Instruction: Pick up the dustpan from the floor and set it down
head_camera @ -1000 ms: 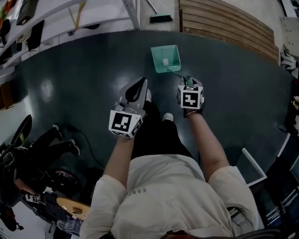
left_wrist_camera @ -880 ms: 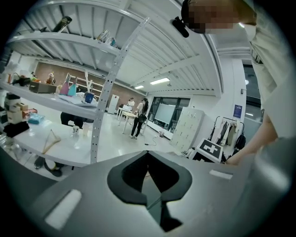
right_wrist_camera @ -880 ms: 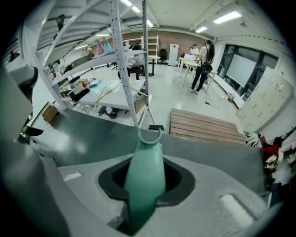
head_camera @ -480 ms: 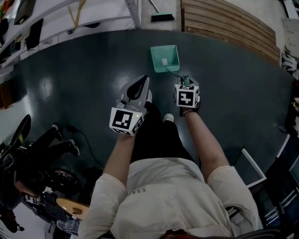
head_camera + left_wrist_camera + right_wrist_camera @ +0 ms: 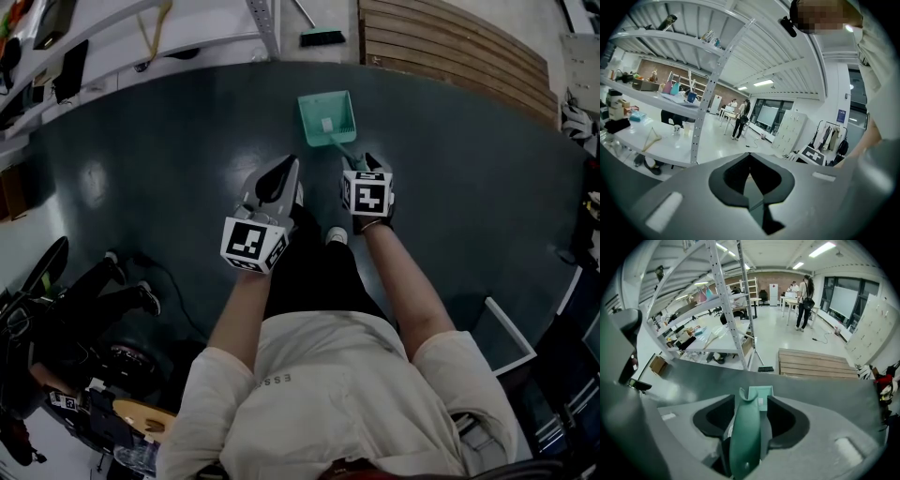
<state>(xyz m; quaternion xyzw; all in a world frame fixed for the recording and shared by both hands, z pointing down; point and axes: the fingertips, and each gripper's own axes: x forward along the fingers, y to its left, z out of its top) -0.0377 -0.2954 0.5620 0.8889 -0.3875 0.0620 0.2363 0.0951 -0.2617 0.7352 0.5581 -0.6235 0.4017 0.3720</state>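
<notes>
A teal dustpan lies on the dark floor ahead of the person's feet, its handle pointing back toward my right gripper. In the right gripper view the handle runs between the jaws, with the pan beyond the tips. The right gripper is opening, and a gap shows between the handle and the right pad. My left gripper hangs to the left of the dustpan, away from it. In its own view the left gripper is shut with nothing in it.
A broom head lies by the metal shelving at the far edge of the dark floor mat. A slatted wooden platform stands at the far right. Dark equipment sits at the lower left, a white frame at the right.
My right gripper has shifted a little to the left and toward the pan, and the dustpan moved slightly left with it. The left gripper stayed where it was.
</notes>
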